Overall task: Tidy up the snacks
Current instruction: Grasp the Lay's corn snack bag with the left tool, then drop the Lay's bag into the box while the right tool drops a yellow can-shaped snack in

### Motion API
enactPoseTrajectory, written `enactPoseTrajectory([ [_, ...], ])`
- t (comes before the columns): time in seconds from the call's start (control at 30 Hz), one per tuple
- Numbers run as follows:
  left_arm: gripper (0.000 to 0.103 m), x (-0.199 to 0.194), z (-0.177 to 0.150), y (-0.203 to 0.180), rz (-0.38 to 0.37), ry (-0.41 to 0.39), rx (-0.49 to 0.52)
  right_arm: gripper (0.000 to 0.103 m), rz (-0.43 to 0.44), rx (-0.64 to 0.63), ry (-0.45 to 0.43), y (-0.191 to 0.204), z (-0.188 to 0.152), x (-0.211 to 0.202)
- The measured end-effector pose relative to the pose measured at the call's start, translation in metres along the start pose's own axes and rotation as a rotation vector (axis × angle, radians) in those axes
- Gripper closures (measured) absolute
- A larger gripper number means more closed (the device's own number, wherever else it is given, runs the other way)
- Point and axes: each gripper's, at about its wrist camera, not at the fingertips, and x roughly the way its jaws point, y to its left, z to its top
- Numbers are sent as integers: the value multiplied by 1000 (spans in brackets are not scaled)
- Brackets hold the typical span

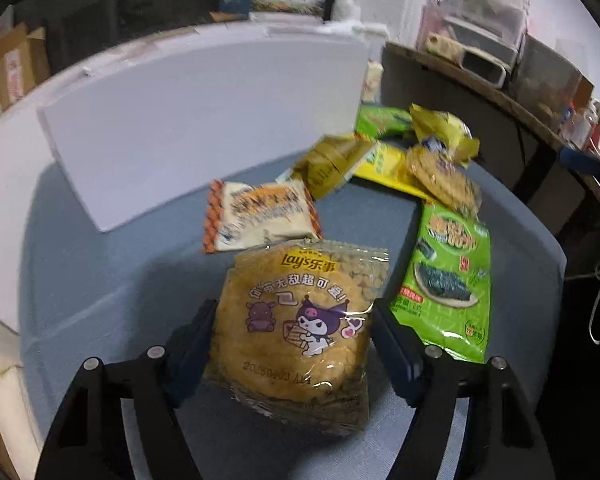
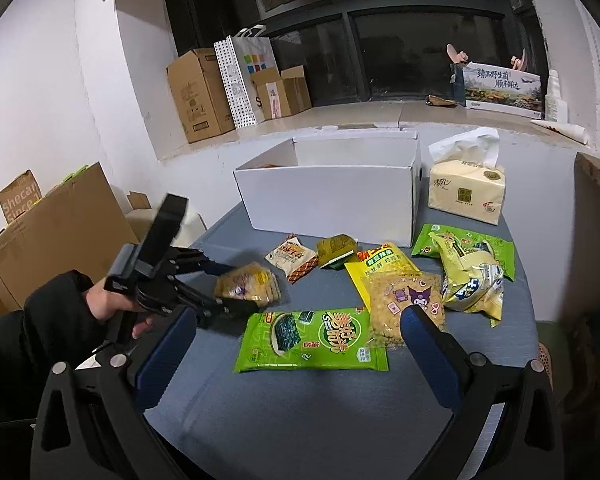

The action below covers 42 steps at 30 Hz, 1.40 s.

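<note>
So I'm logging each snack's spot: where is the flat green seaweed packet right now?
The flat green seaweed packet lies on the blue table, nearest the right gripper in its view, right of the left gripper.

White box (image 2: 328,196) interior mostly hidden by its wall, far snack heap (image 1: 416,152) blurred

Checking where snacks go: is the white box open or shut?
Open. The white box has no lid on top; the right wrist view shows its inner walls. How full it is cannot be told.
</note>
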Motion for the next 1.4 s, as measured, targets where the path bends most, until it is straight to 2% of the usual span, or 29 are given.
enactPoseTrajectory([
  [0.17, 24, -47, -5, -8, 34, -126, -73, 0, -5, -20, 48, 3, 7, 22],
  [0.3, 24, -86, -12, -19, 63, -222, -126, 0, 5, -55, 94, 4, 25, 61],
  [0.4, 24, -111, -23, -26, 79, -280, -168, 0, 5, -27, 122, -6, 43, 97],
  [0.53, 24, -127, -30, -29, 74, -319, -198, 0, 8, 34, 172, -23, 64, 145],
  [0.67, 24, -131, -35, -25, 74, -330, -229, 0, -36, -35, 233, -25, 72, 187],
  [0.8, 24, -133, -37, -21, 71, -341, -249, 0, -29, -71, 268, -28, 70, 208],
  [0.83, 24, -133, -37, -20, 71, -341, -253, 3, -32, -68, 285, -31, 70, 213],
  [0.87, 24, -132, -38, -19, 66, -342, -260, 19, -25, -65, 300, -33, 69, 216],
  [0.9, 24, -131, -38, -18, 64, -341, -262, 43, -32, -67, 325, -35, 67, 222],
  [0.93, 24, -131, -38, -18, 66, -339, -264, 51, -57, -77, 349, -37, 65, 227],
  [1.1, 24, -129, -36, -18, 66, -340, -267, 52, -16, -67, 294, -33, 60, 208],
  [1.23, 24, -130, -22, -13, 63, -357, -275, 52, -11, -65, 177, -23, 63, 165],
  [1.4, 24, -131, 34, 2, 68, -413, -296, 52, -11, -24, 4, -19, 93, 103],
])
